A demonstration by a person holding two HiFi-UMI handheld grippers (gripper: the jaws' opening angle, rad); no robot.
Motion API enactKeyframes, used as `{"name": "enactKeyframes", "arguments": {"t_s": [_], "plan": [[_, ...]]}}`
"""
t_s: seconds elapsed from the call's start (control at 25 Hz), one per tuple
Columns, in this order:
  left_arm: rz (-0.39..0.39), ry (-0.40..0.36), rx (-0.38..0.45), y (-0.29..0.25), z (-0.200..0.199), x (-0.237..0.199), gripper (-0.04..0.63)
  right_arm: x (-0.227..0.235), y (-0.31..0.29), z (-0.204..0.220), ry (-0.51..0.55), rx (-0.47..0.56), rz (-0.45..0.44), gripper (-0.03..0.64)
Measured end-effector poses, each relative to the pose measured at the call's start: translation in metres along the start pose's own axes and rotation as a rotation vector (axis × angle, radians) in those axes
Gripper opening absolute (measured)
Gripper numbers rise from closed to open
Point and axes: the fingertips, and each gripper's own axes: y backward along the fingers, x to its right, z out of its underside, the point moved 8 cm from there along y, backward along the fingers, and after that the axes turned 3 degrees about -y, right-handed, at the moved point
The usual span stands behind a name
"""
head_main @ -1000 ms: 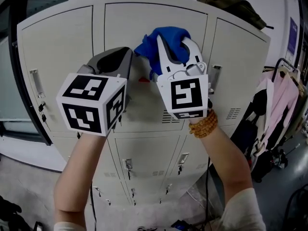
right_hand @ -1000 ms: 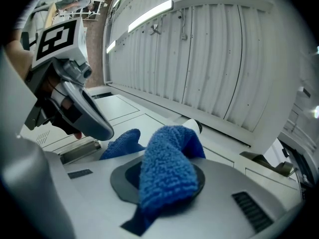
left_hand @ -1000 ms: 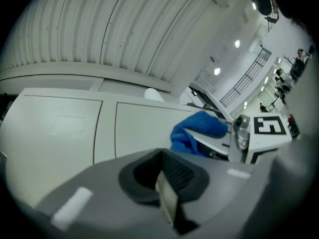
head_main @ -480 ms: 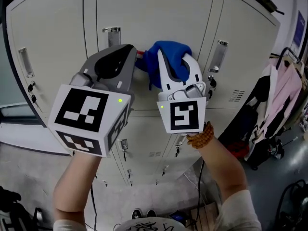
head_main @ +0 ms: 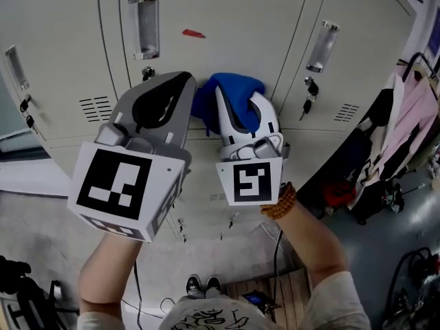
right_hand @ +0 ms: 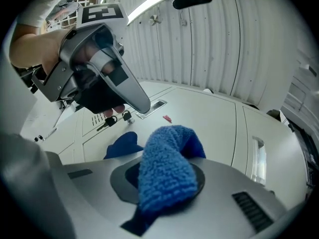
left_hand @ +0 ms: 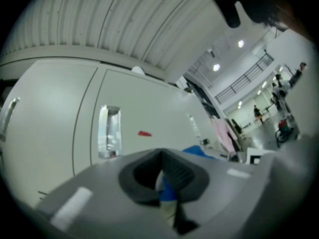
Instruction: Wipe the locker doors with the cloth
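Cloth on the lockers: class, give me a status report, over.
Right hand-held gripper shut on cloth, at locker door. Left hand-held gripper shut, empty, alongside. Key hangs off to the right.

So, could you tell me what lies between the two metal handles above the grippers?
In the head view, a small red mark sits on the locker door, close to the left handle.

The right claw [head_main: 240, 103] hides much of the blue cloth [head_main: 240, 86]. The red mark [head_main: 193, 33] on the locker door [head_main: 234, 26], whose top is cut off, is too small to identify.
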Motion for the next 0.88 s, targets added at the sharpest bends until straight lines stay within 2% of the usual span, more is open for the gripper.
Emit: {"name": "enactKeyframes", "arguments": {"t_s": [0.12,0.44,0.68,0.88], "plan": [[0.021,0.036,-0.014,-0.004,0.014,0.007,0.003,-0.008,0.01,0.013,-0.013,-0.024,-0.021,0.023],[0.073,0.151,0.048,-0.011,0.023,0.017,0.002,-0.003,0.03,0.037,-0.02,-0.078,-0.034,0.023],[0.065,0.125,0.04,-0.01,0.008,0.015,0.002,0.02,0.019,0.019,-0.016,-0.076,-0.027,0.023],[0.058,0.09,0.081,-0.008,-0.018,0.005,0.002,0.055,-0.004,-0.016,0.006,-0.034,0.015,0.023]]}}
